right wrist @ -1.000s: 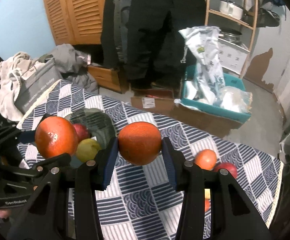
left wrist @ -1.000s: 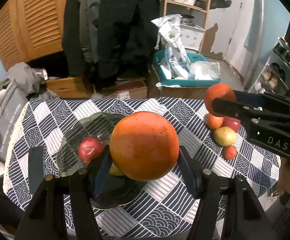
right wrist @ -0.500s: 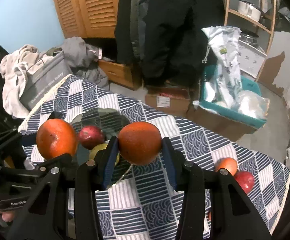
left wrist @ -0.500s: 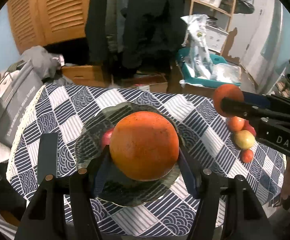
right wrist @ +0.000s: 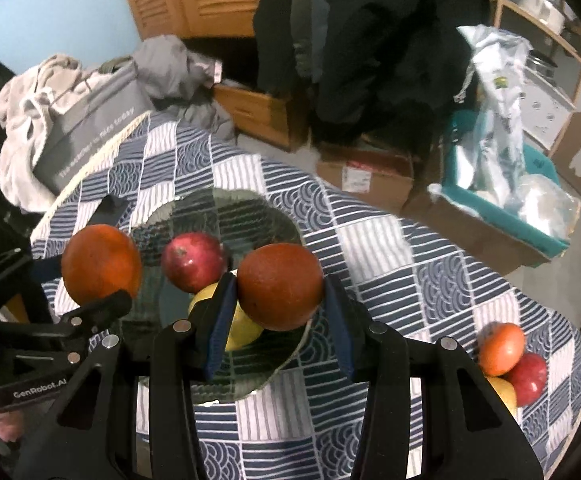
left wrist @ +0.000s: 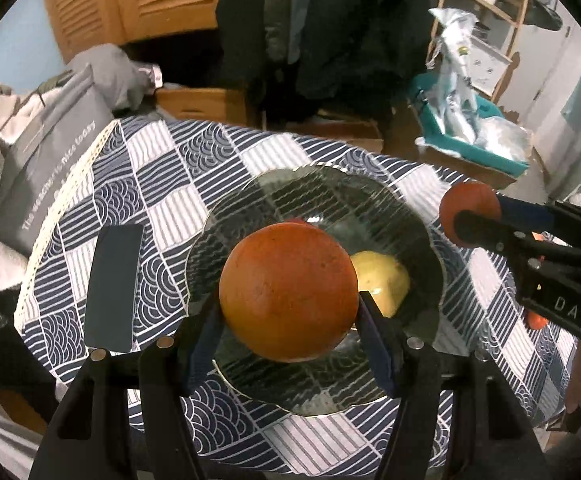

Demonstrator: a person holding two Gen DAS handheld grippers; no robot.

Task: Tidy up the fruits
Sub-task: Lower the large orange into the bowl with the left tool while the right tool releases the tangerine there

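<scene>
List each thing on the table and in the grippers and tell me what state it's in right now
left gripper: shut on an orange, above the plate
right gripper: shut on an orange, at the plate's edge
glass plate: holds two fruits
red apple: resting in the plate
yellow fruit: resting in the plate
loose fruits: clustered on the tablecloth

On the tabletop (right wrist: 410, 240) we see a plate (right wrist: 250, 216) with an apple (right wrist: 192, 256) and a pear (right wrist: 242, 328) in it. Left of the plate lies a flat card (left wrist: 114, 288). Well to the right lie three more fruits (right wrist: 502, 348) touching each other. Behind the tabletop, boxes (right wrist: 366, 172) stand on the floor.
</scene>
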